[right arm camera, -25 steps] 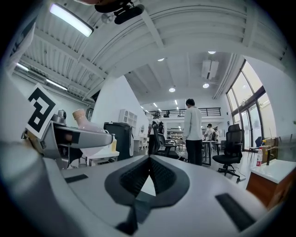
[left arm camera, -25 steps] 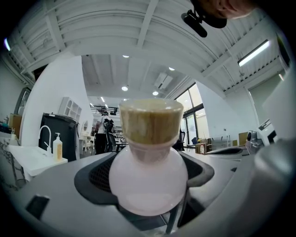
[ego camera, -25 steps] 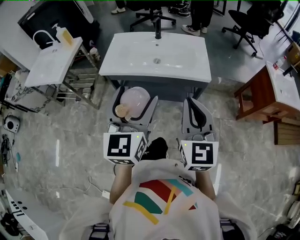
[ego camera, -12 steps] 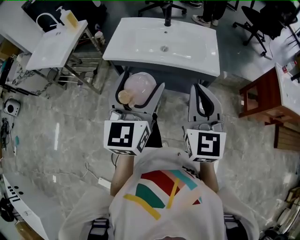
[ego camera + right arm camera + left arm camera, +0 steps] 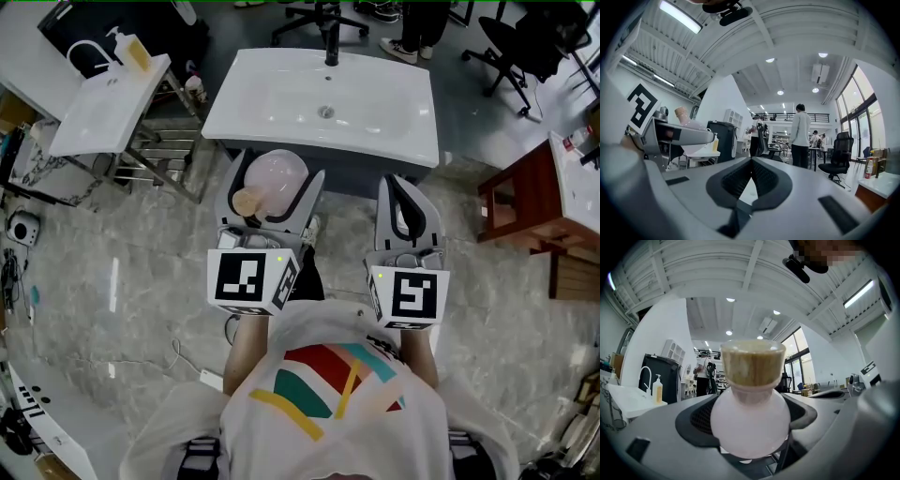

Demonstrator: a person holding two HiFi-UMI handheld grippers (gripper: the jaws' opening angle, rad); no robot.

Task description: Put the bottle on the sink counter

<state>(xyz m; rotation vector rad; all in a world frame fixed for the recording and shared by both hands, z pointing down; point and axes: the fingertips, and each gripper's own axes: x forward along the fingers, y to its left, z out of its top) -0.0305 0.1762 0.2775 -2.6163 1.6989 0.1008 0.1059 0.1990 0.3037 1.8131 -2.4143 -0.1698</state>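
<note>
Left tool is clamped on the bottle, its jaws pressing the round pink body from both sides. The cork points back toward the person. In the left gripper view the cork stands above the body, and the jaw pads hide the lowest part of the bottle.

The bottle is held off the floor, just short of the bench near edge and toward its left corner. It is not touching the top.

Right tool has its jaws closed together with nothing between them, and sits near the same edge, right of centre. In its own view the pads meet at the tips.

The faucet at the far edge is cut off by the frame. The marker cubes cover both hands.
</note>
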